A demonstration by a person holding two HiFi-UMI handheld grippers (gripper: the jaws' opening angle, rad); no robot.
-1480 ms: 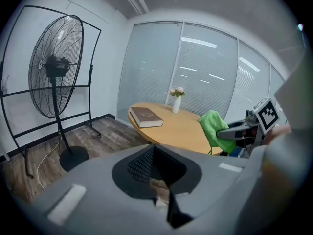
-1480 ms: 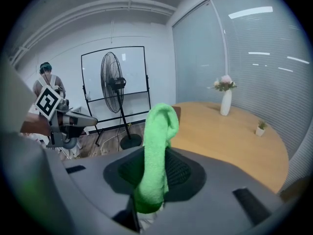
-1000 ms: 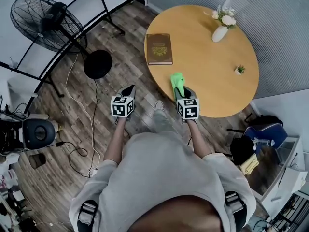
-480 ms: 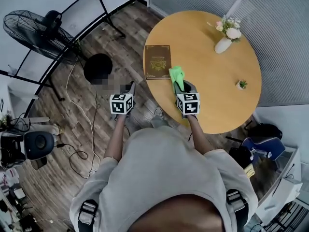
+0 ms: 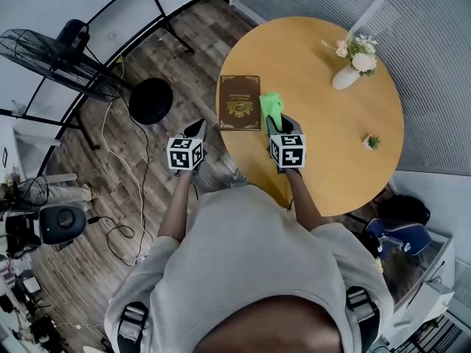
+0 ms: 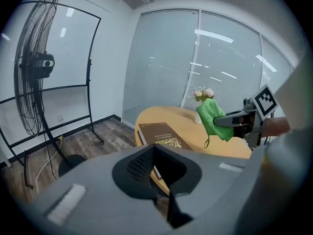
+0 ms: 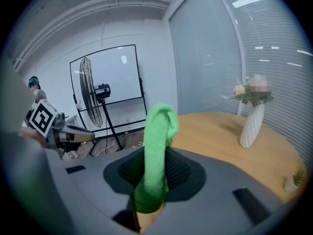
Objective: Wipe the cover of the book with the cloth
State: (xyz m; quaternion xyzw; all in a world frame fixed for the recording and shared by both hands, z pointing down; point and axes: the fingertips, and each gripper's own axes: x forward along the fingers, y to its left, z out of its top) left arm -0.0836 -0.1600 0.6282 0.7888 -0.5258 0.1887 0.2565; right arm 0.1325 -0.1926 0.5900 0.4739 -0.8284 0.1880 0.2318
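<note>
A brown book (image 5: pixel 240 102) with gold ornament lies flat near the left rim of the round wooden table (image 5: pixel 346 164). My right gripper (image 5: pixel 275 126) is shut on a green cloth (image 5: pixel 271 108), which hangs just right of the book; whether they touch I cannot tell. In the right gripper view the cloth (image 7: pixel 156 155) stands pinched between the jaws. My left gripper (image 5: pixel 196 129) hovers over the floor left of the table, shut with nothing in it. The left gripper view shows the book (image 6: pixel 159 133), the cloth (image 6: pixel 213 118) and the right gripper (image 6: pixel 230 121) beyond the left gripper (image 6: pixel 155 153).
A white vase of flowers (image 5: pixel 347 73) and a tiny potted plant (image 5: pixel 372 142) stand on the table's far right. A standing fan (image 5: pixel 62 56), a black round base (image 5: pixel 151 99), a black frame and cables occupy the wooden floor to the left.
Both grippers have moved forward. The cloth has travelled from the table's near edge to a spot beside the book's right side. The left gripper stays shut.
</note>
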